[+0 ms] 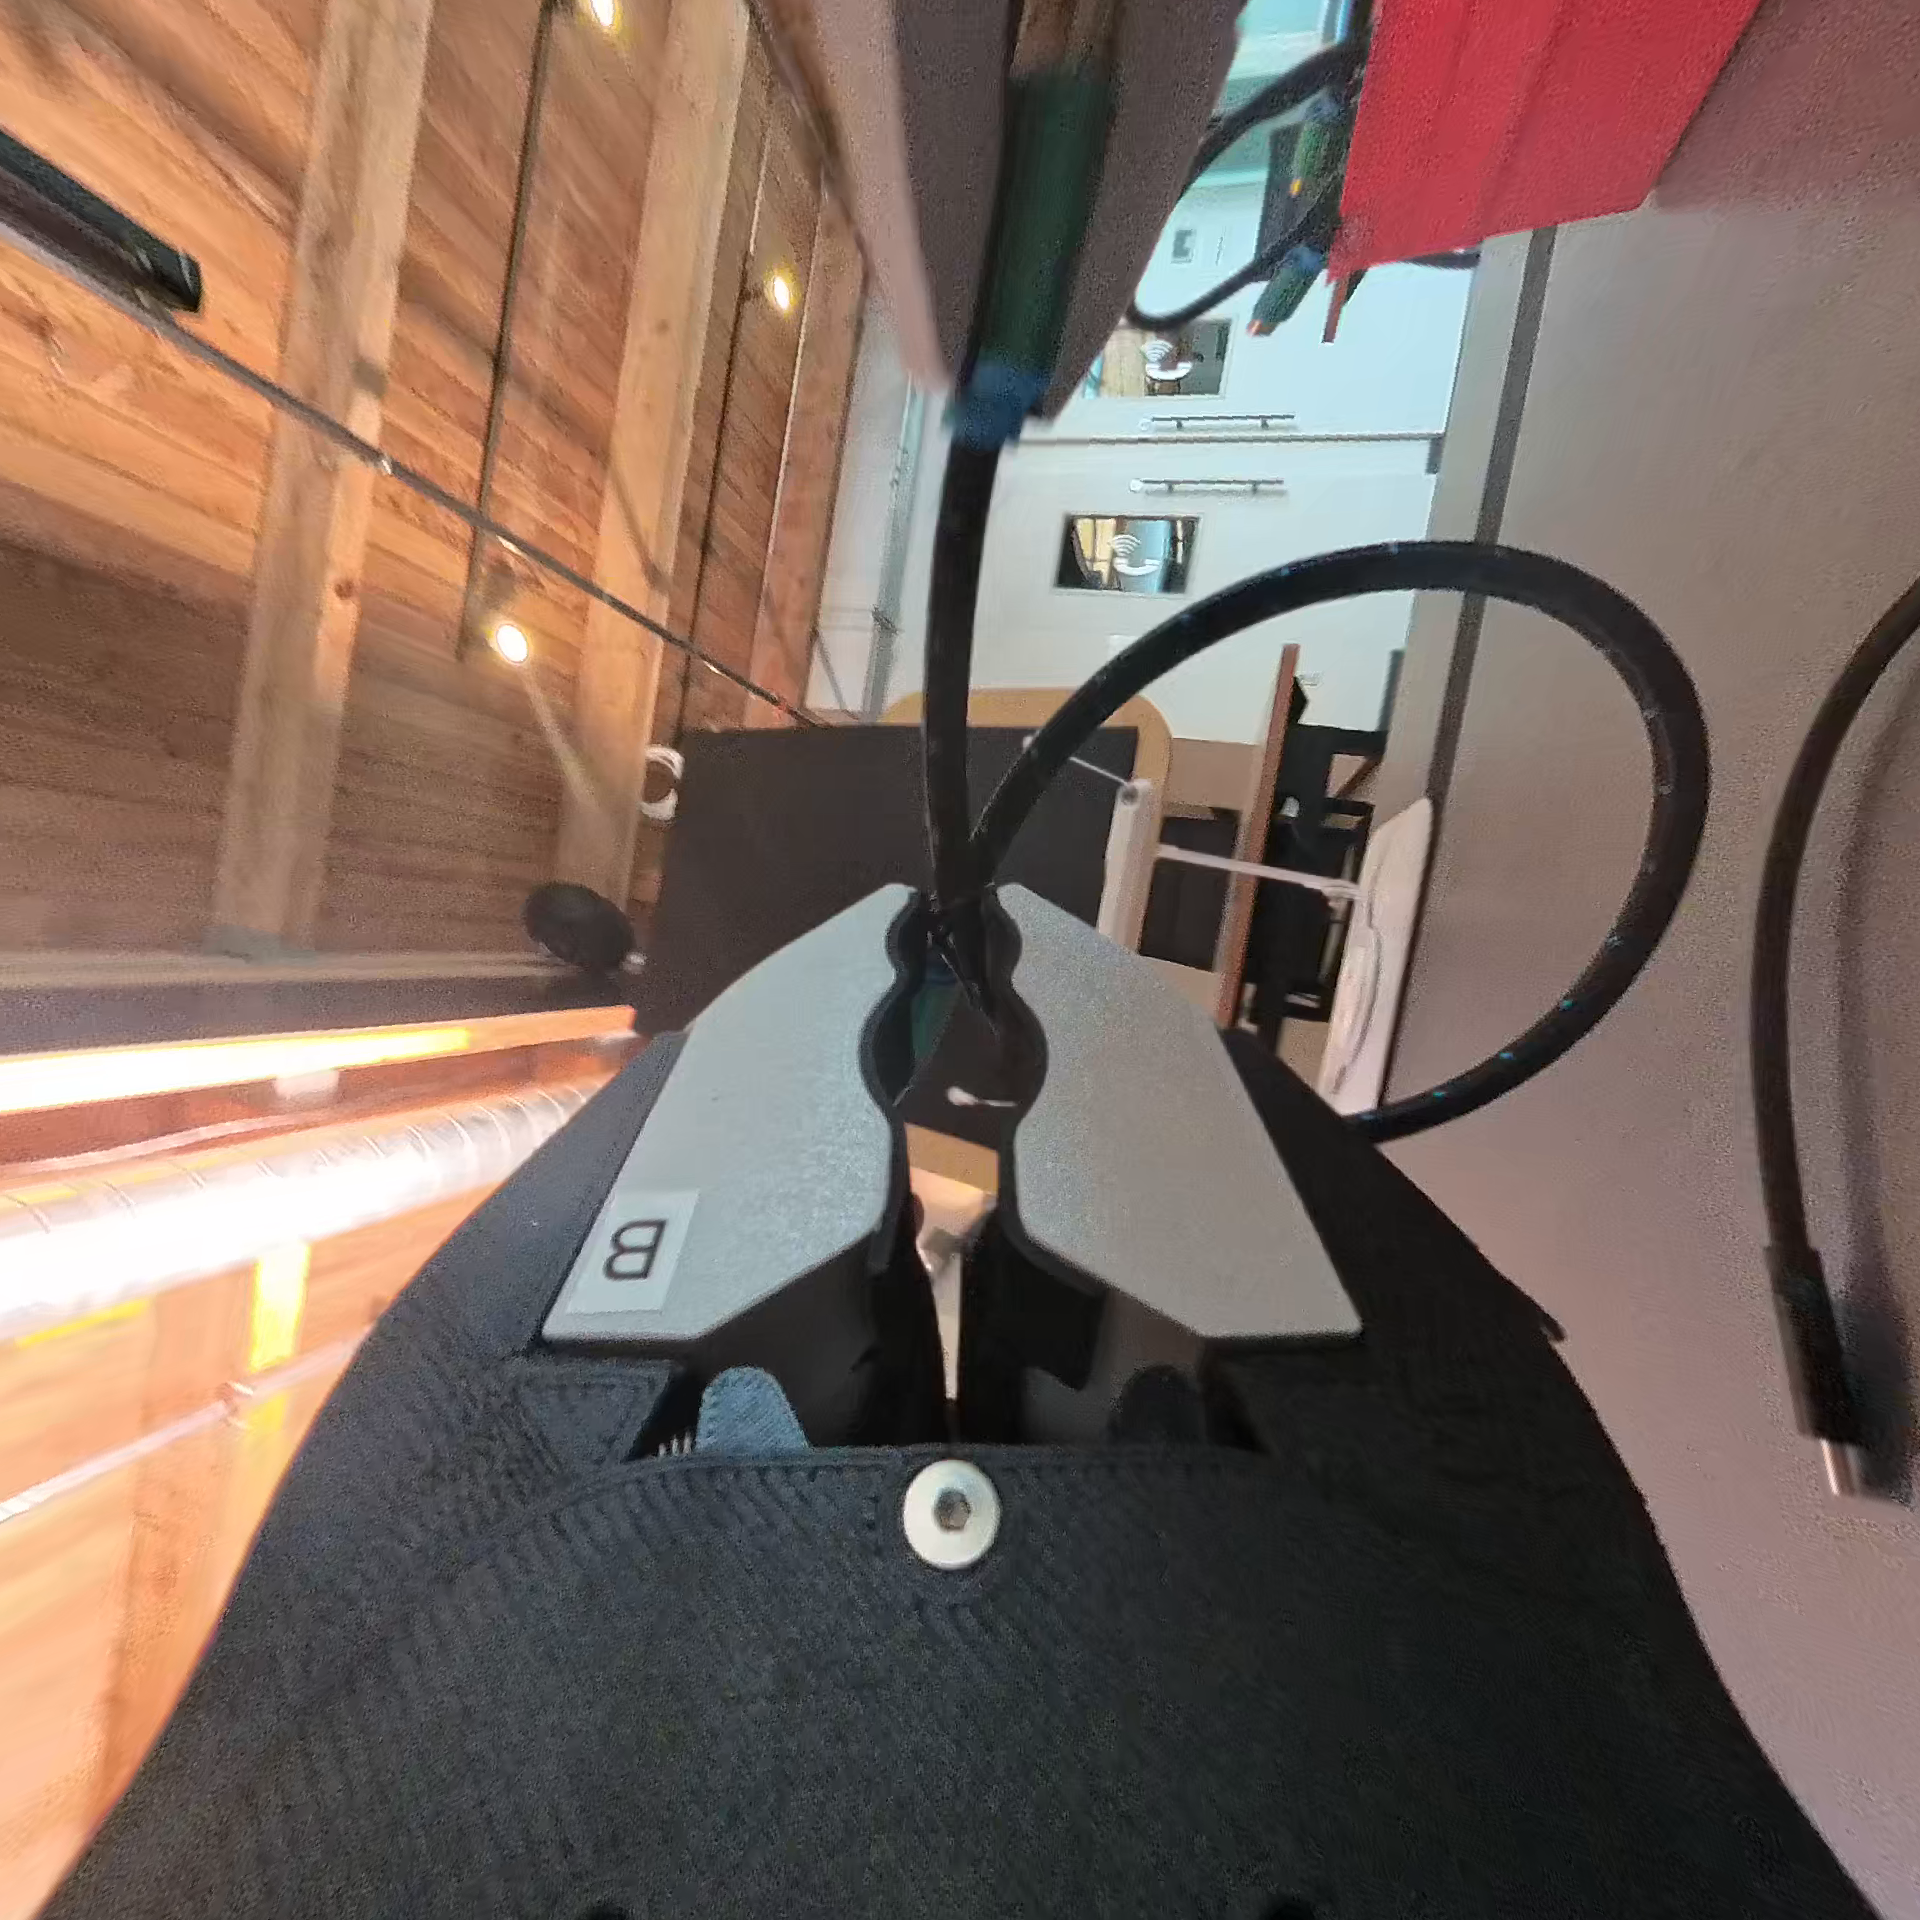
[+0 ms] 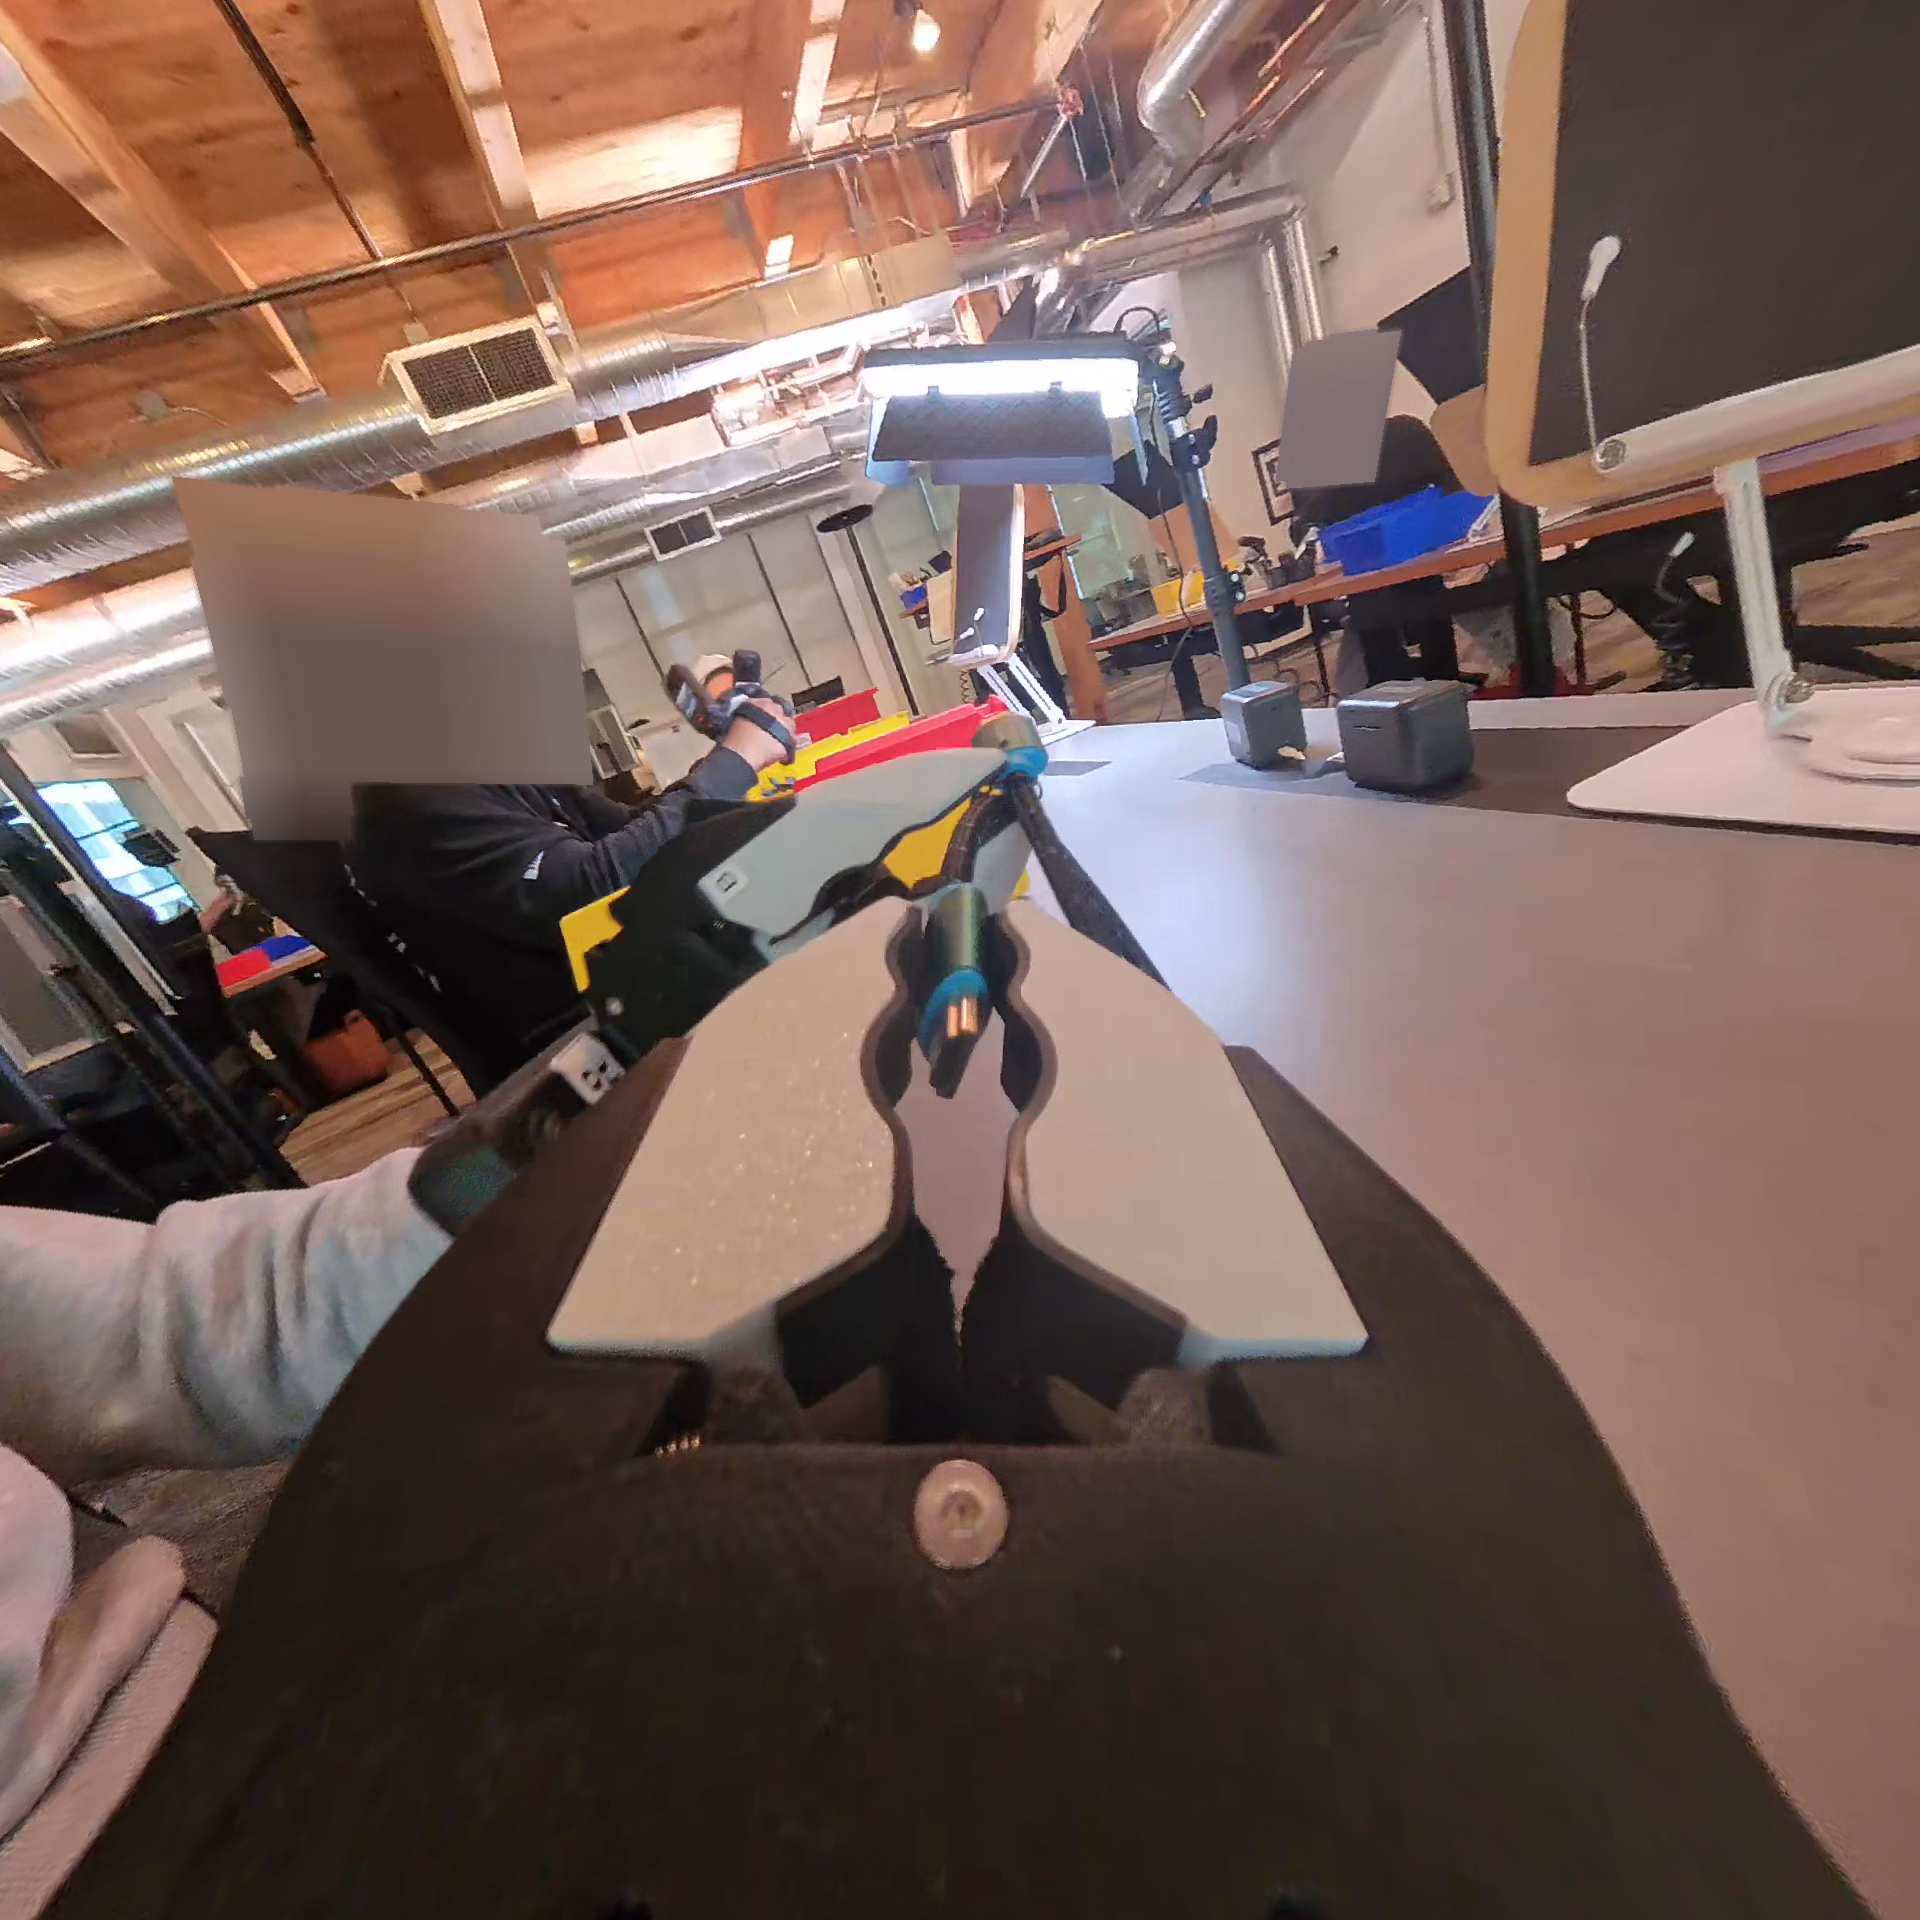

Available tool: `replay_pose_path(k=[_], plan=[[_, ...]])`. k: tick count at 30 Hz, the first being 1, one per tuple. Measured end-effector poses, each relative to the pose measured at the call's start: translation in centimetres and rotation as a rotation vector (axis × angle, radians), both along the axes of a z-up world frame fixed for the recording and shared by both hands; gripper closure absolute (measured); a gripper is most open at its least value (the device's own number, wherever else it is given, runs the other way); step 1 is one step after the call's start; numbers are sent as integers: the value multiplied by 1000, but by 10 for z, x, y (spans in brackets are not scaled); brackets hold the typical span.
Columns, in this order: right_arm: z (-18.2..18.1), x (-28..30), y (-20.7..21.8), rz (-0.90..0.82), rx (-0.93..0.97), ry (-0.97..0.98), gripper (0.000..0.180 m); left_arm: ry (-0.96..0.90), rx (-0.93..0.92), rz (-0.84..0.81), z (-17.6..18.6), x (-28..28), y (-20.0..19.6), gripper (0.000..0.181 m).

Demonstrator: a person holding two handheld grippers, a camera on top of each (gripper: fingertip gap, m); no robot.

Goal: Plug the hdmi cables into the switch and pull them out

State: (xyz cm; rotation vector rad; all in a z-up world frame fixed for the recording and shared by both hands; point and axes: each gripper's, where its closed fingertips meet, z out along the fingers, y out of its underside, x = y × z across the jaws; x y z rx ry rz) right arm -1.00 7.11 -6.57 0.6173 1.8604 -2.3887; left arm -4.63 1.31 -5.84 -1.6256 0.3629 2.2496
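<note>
Right wrist view — fingers point(image 2: 1122, 1091) clamping plug point(image 2: 954, 971)

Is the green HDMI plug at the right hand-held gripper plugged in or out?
Out. The green HDMI plug with blue collar shows its bare metal tip, clamped between the right hand-held gripper fingers.

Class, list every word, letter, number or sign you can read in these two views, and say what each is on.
White sticker on the left hand-held gripper: one large printed character, legible; not quoted here.
Small label on that gripper, right wrist view: too small to read.
Wall signs: blurred, no readable words.
</note>
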Motion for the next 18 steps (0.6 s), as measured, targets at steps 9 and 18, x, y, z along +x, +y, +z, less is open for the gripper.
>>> replay_pose_path(k=[9,18], plan=[[23,7,16,-3,-71,105,169,-297,536,6,7,-36,-83,170],[21,24,8,-5,-23,288,168,-502,587,-98,-20,-35,-61,166]])
